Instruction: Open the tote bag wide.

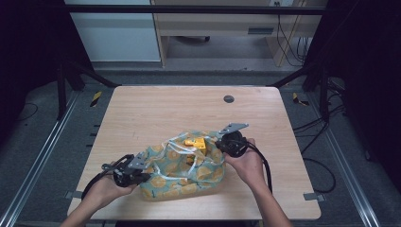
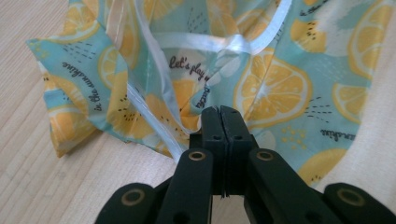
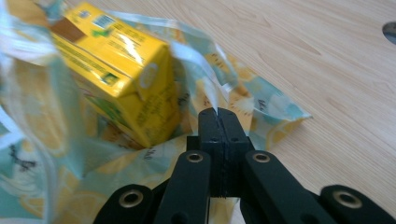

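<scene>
A teal bag printed with lemon slices (image 1: 184,170) lies on the wooden table (image 1: 156,109) near its front edge. A yellow carton (image 1: 195,143) sticks out of the bag's open top; up close the yellow carton (image 3: 116,65) lies inside the bag's mouth. My left gripper (image 1: 142,163) is shut on the bag's left edge, and the left gripper (image 2: 219,112) pinches a fold of the lemon-print bag (image 2: 275,84). My right gripper (image 1: 222,142) is shut on the bag's right rim, the right gripper (image 3: 218,114) clamping the bag's fabric (image 3: 243,93) beside the carton.
A round grey grommet (image 1: 229,99) sits in the table's far right part. Metal rails (image 1: 38,161) run along both sides of the table. Cables (image 1: 321,123) lie on the floor at the right. A desk (image 1: 217,23) stands behind the table.
</scene>
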{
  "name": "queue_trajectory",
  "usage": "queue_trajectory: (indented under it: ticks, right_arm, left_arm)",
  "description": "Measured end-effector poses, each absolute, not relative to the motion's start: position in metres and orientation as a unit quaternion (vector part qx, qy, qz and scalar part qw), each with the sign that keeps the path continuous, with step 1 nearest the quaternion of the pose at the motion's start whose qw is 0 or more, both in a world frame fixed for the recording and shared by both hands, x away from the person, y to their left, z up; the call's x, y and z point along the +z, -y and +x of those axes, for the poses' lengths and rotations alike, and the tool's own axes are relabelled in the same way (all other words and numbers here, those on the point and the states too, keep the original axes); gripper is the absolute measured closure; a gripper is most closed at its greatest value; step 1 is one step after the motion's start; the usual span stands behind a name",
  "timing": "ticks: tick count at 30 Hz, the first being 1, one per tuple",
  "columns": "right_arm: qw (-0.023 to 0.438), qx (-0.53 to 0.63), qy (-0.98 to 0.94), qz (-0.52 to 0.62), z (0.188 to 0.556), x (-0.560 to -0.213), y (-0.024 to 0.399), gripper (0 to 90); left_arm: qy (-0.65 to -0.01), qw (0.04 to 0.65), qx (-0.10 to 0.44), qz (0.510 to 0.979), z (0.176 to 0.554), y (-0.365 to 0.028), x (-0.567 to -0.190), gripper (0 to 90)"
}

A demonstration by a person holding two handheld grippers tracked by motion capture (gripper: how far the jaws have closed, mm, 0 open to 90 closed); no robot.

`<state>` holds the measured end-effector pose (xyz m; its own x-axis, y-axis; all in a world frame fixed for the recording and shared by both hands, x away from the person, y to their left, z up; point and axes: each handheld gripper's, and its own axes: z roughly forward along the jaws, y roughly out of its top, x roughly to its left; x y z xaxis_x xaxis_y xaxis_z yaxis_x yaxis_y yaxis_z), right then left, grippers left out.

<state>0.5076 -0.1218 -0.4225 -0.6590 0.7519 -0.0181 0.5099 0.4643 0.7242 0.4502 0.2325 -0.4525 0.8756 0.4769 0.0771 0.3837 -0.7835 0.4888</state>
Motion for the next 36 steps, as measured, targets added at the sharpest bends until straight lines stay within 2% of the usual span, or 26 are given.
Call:
queue_trajectory:
  ticks: [16, 32, 36]
  right_arm:
    - [0.141, 0.324, -0.843, 0.406, 0.509, -0.454, 0.137, 90.0]
    - [0.144, 0.315, -0.844, 0.409, 0.519, -0.467, 0.138, 89.4]
    - [0.149, 0.318, -0.844, 0.406, 0.519, -0.466, 0.139, 87.0]
  left_arm:
    - [-0.254, 0.244, 0.109, 0.930, 0.463, -0.232, -0.466, 89.5]
    - [-0.263, 0.266, 0.112, 0.921, 0.460, -0.236, -0.469, 86.5]
    - [-0.269, 0.273, 0.109, 0.917, 0.459, -0.237, -0.469, 84.5]
